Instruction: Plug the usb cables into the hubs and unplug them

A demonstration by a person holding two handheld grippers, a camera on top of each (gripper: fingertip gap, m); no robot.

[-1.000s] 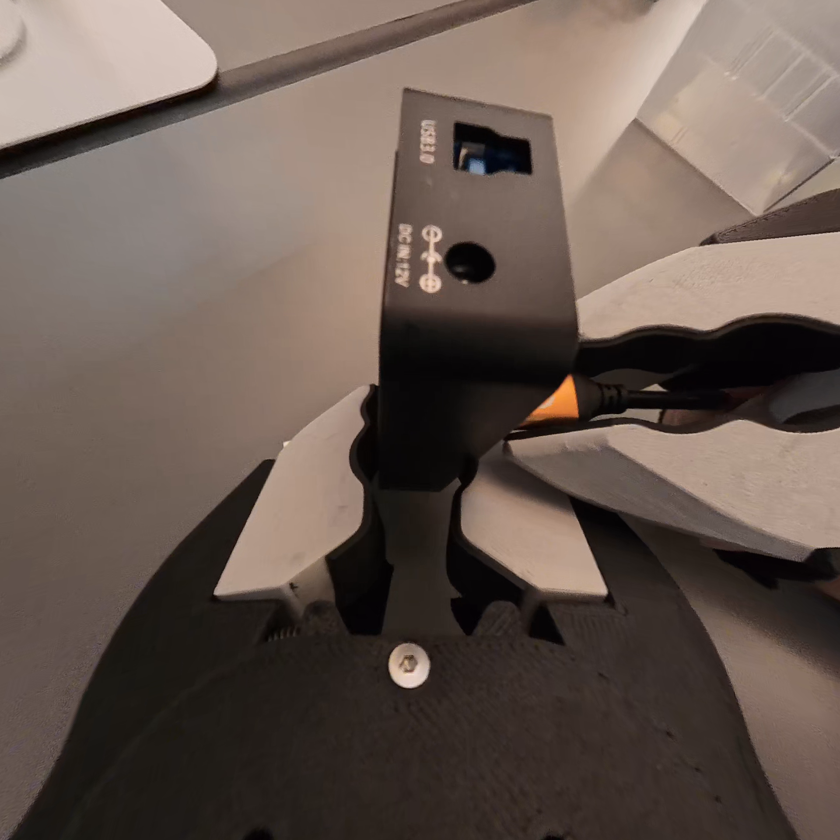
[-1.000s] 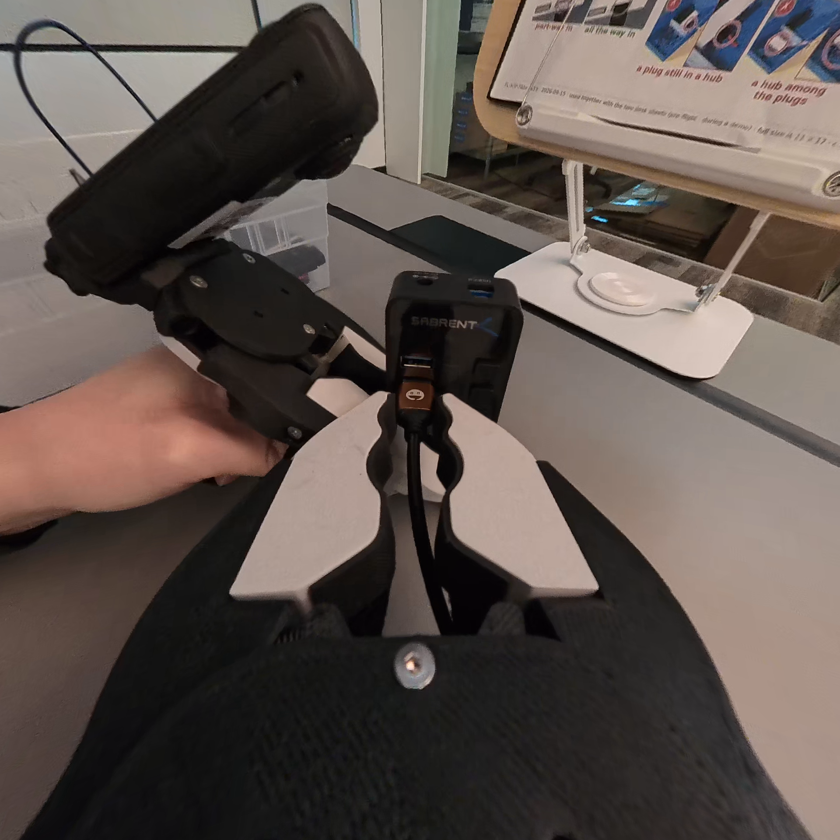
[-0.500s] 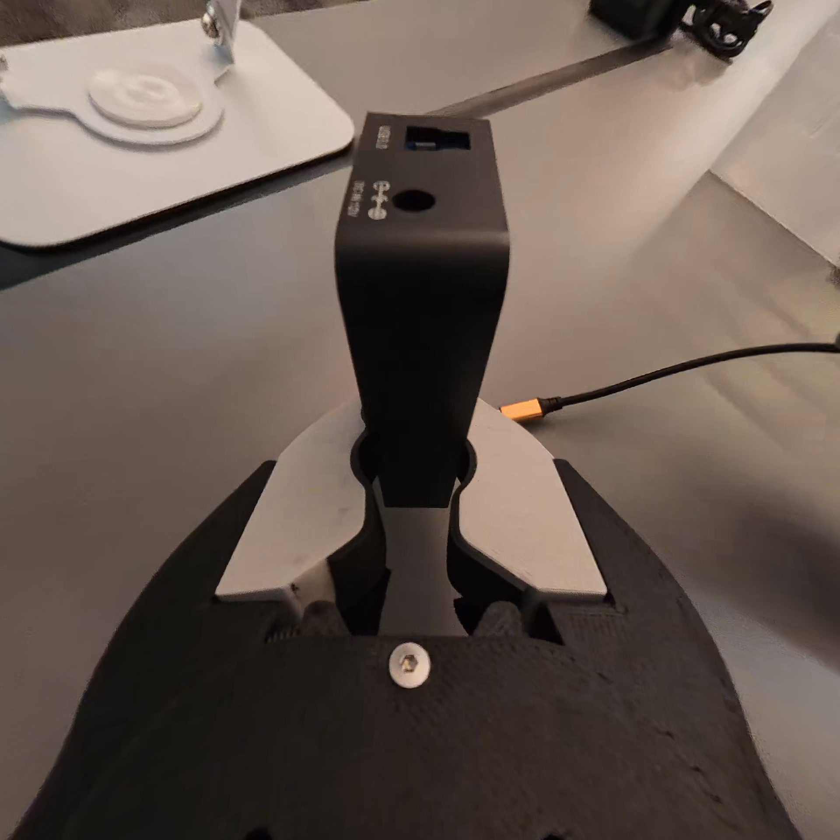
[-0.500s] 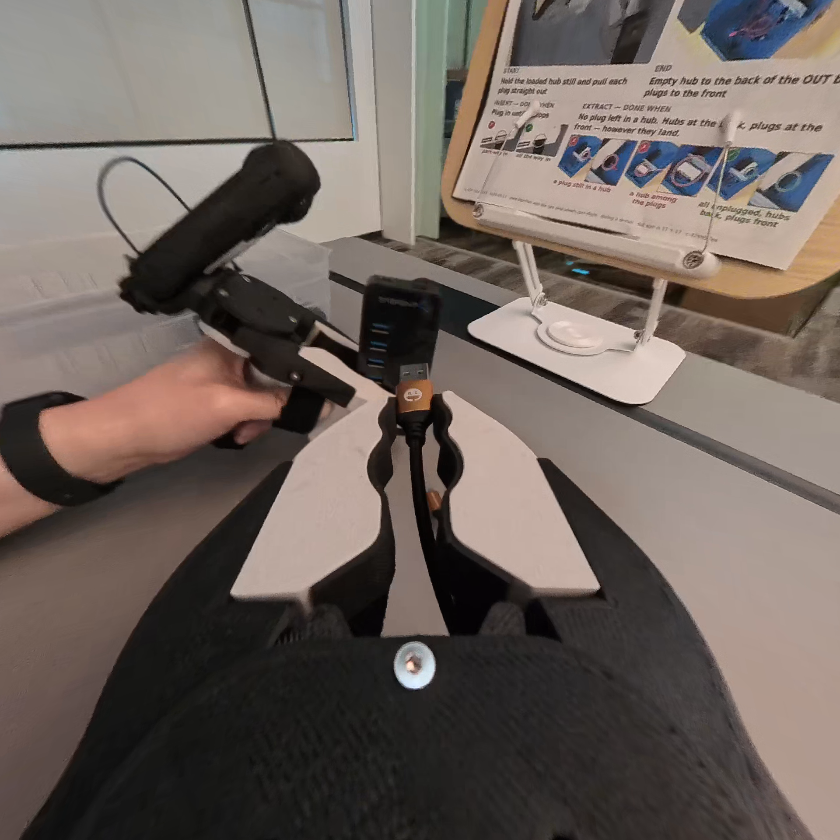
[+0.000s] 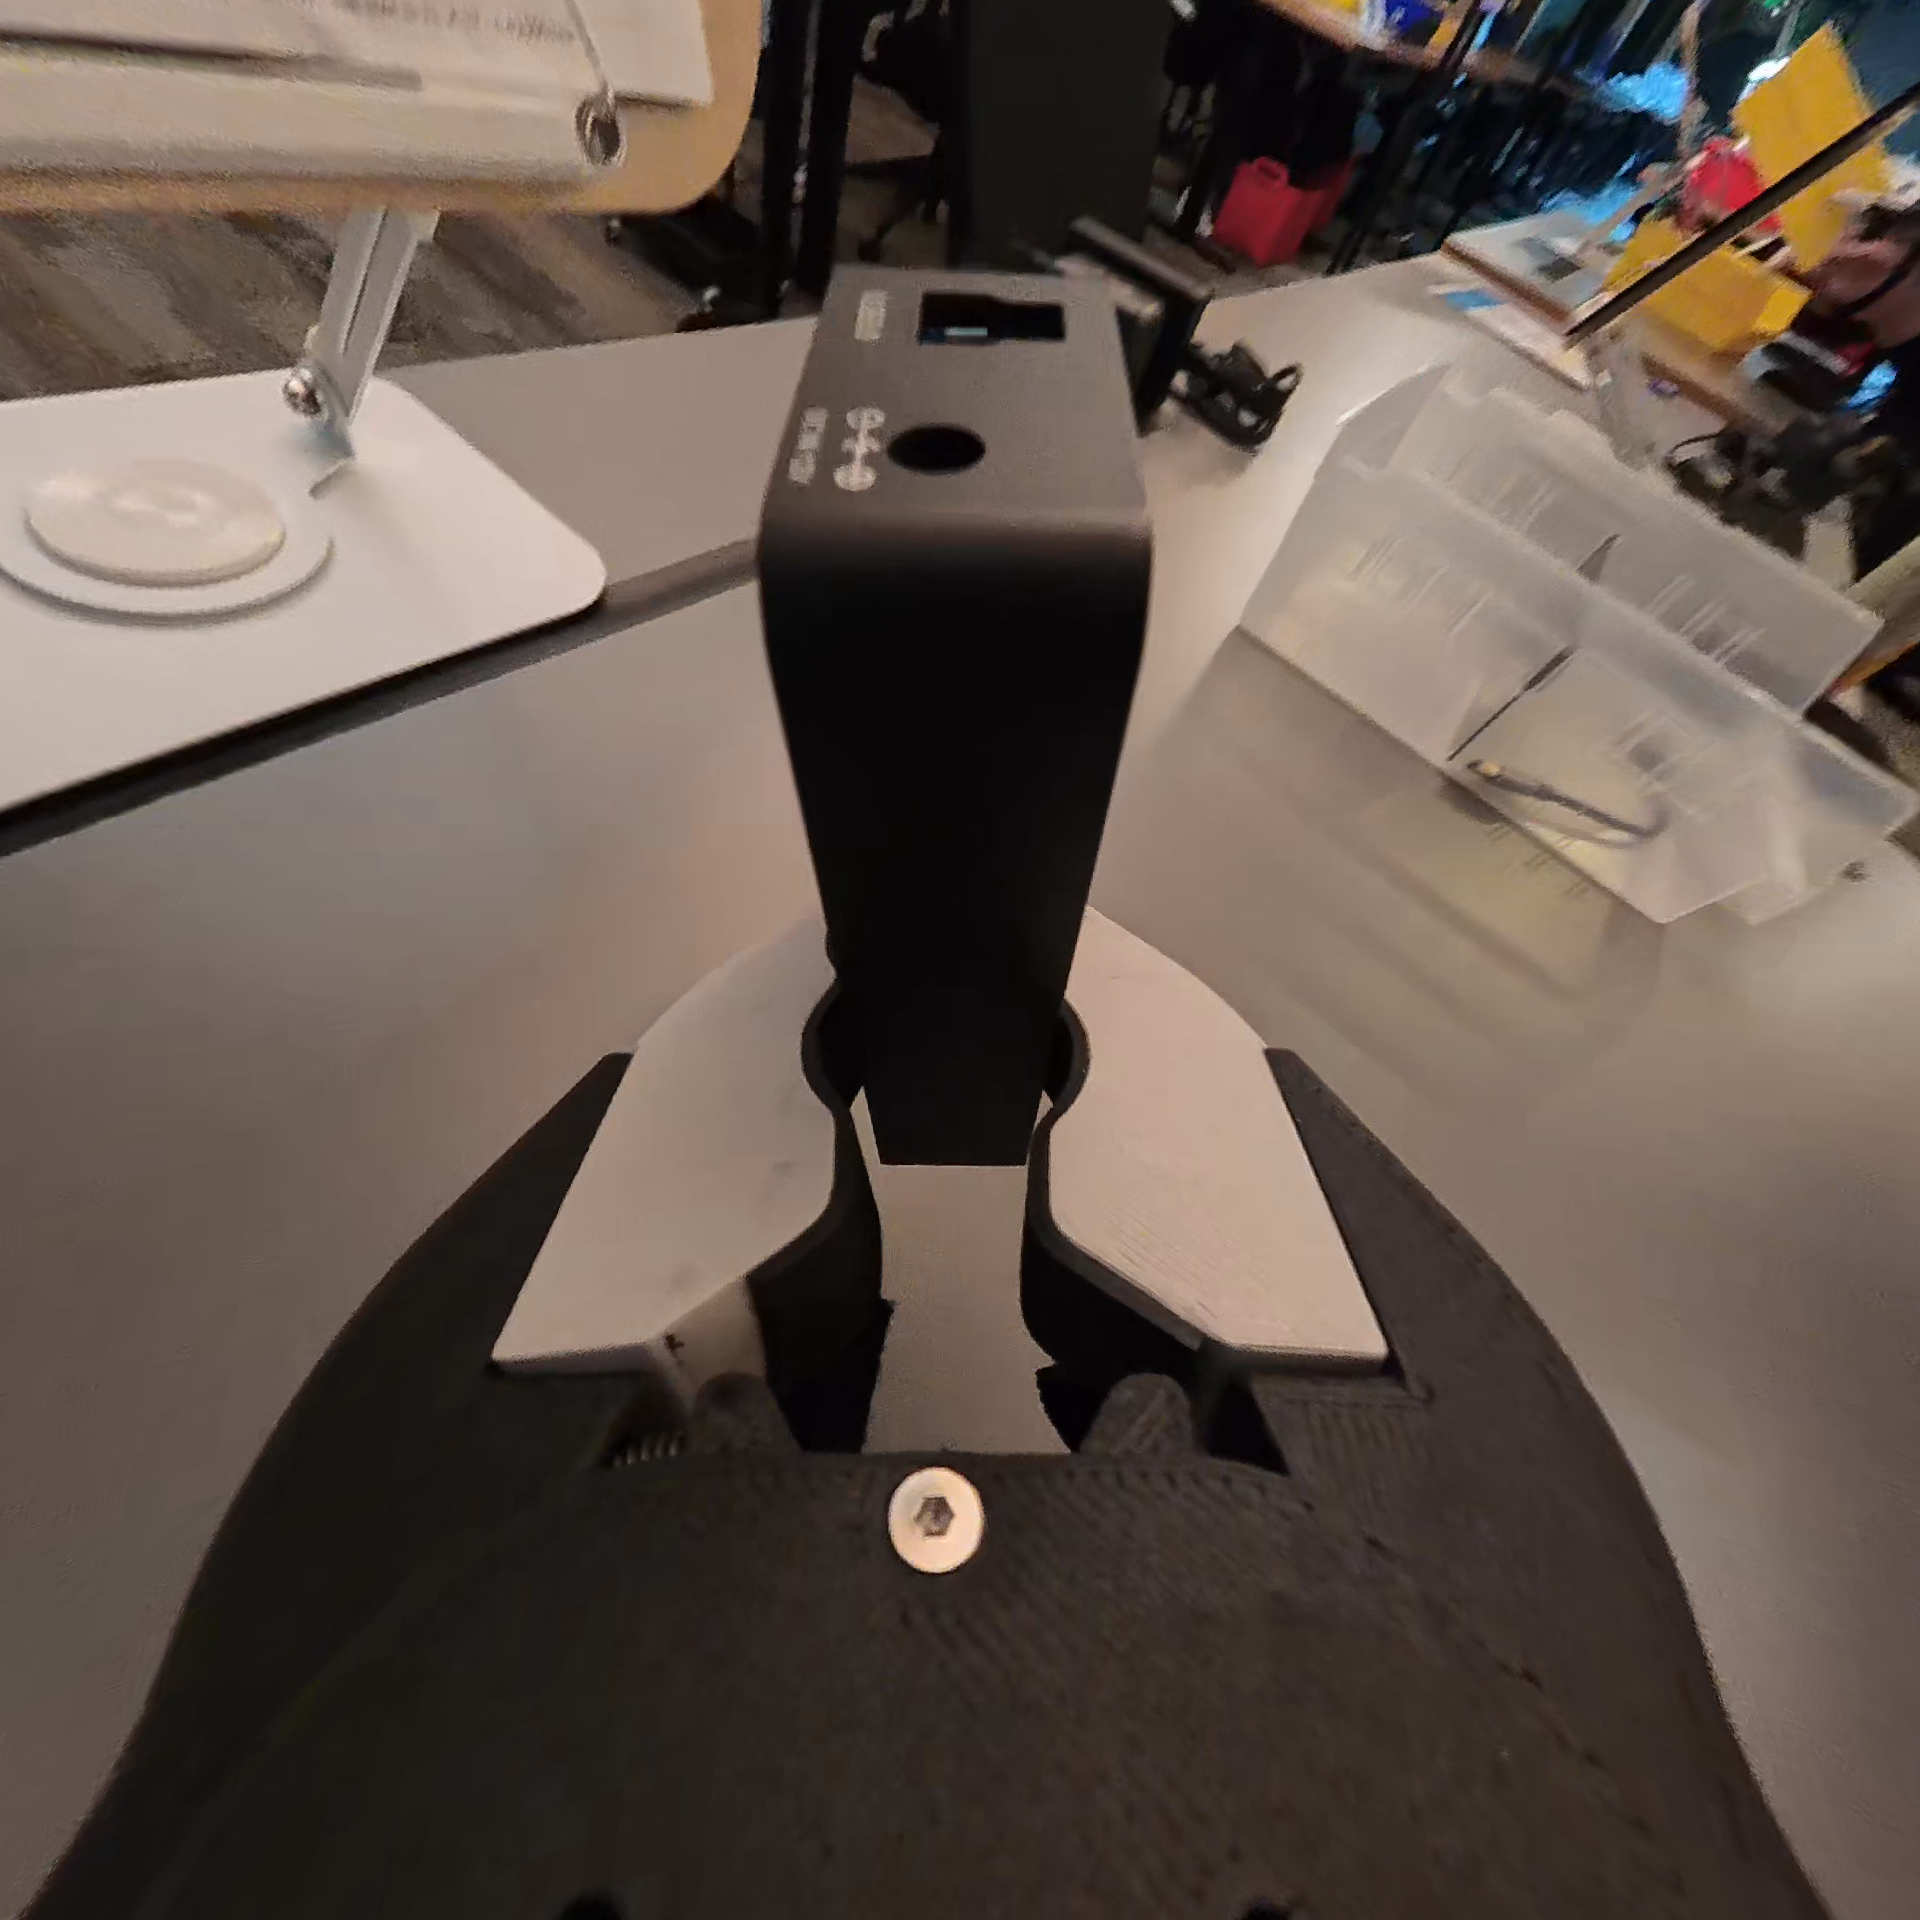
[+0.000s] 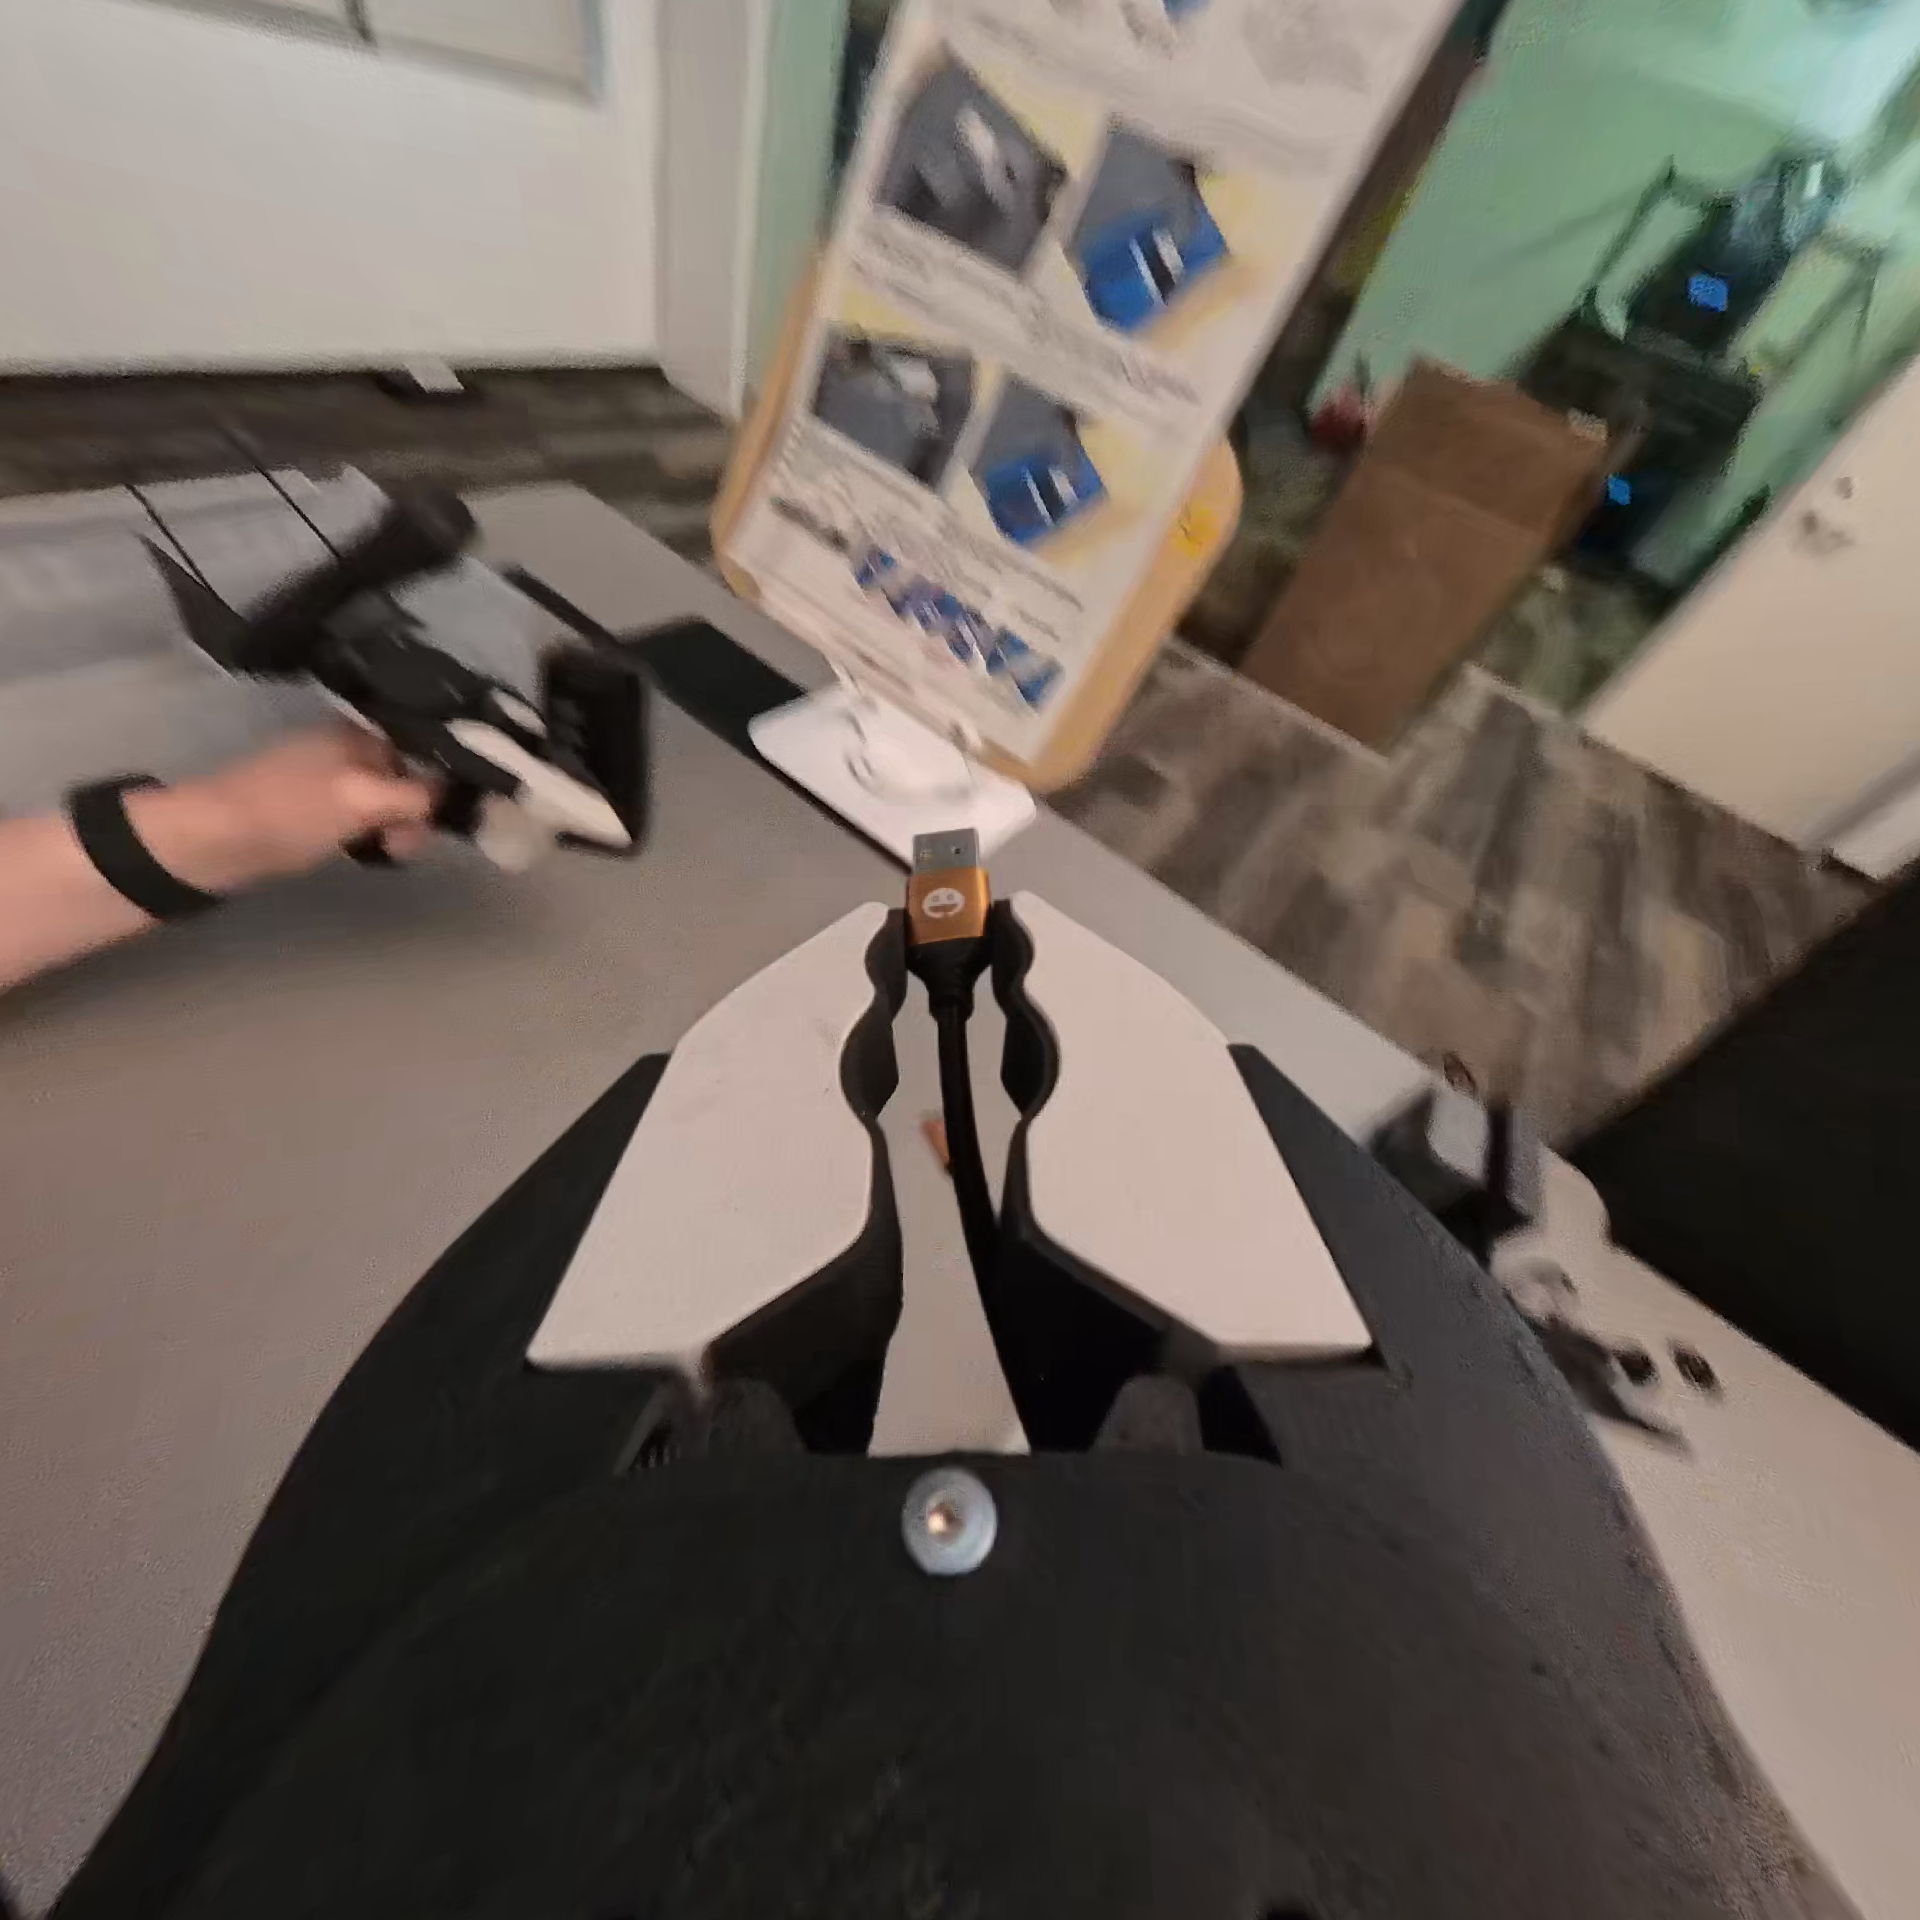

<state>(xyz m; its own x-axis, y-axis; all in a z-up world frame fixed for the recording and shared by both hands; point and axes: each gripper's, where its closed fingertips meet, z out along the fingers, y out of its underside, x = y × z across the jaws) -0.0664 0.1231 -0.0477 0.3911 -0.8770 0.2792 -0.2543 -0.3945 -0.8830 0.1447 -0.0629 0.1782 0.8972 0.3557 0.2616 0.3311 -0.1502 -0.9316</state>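
My left gripper (image 5: 951,1029) is shut on a black USB hub (image 5: 951,675), held upright above the grey table, its end face with a blue port and a round socket pointing away. My right gripper (image 6: 948,914) is shut on an orange-collared USB plug (image 6: 948,894) with a black cable (image 6: 961,1091) running back between the fingers. The plug is free in the air, well apart from the hub. In the right wrist view the left gripper (image 6: 520,769) and the hub (image 6: 597,727) show far left, held by a hand with a black wristband.
A white stand base (image 5: 260,551) carrying a tilted instruction board (image 6: 1039,343) sits at the table's far edge. A clear plastic organizer box (image 5: 1558,727) stands to the right in the left wrist view. Black clutter (image 6: 1558,1299) lies at the right in the right wrist view. Some 35 cm of space lies between my two pairs of fingers.
The plug has come out of the hub. My right gripper has pulled back and to the right with it, while my left gripper has carried the hub away and tipped it up.
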